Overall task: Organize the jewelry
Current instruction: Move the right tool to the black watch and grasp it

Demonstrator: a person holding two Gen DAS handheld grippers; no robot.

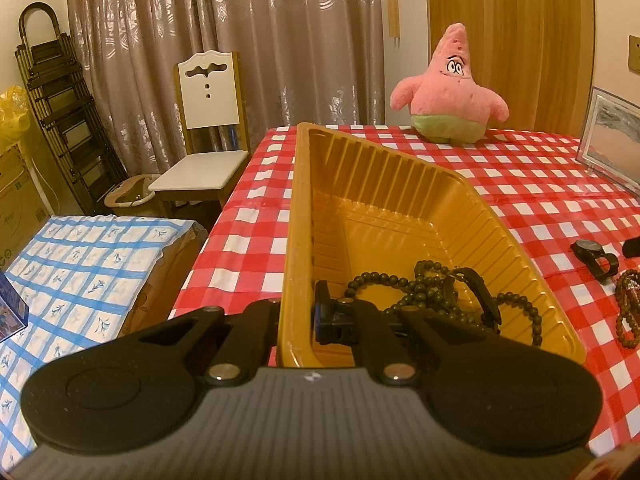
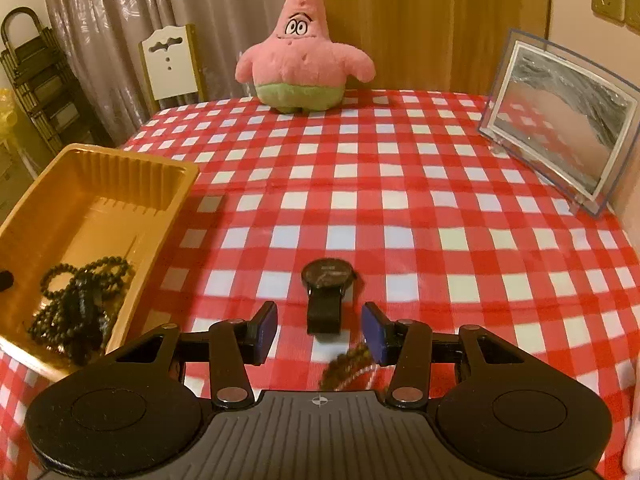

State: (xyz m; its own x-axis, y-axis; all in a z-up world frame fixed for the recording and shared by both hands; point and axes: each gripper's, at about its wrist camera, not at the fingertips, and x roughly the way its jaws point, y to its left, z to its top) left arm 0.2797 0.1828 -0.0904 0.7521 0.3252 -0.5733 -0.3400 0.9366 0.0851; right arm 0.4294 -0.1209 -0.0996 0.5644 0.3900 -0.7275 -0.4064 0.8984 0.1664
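Clamping the near-left wall of the gold tray [image 1: 400, 184], left gripper [image 1: 298, 316] has its jaws closed on the thin plastic rim, one finger outside, one inside. Right gripper [image 2: 320, 330] jaws stand apart, nothing between the blue pads, hovering just above the cloth with the black watch [image 2: 327, 292] lying flat just ahead of the gap, strap end toward the fingers. Blurred brown bead strand [image 2: 348, 366] sits under the right gripper, contact can't be judged. Tray is ribbed, glossy, rectangular; in its near end lies a tangle of dark bead strands [image 1: 420, 284] with a black strap-like piece mixed in. Table wears a red-and-white checked cloth [image 2: 400, 184], slightly glossy. Pink star-shaped plush [image 2: 306, 52] stands at the far edge, clear acrylic photo frame [image 2: 560, 120] on the right. Behind: patterned curtains [image 1: 224, 40], white-backed wooden chair [image 1: 206, 96], wooden door panel.
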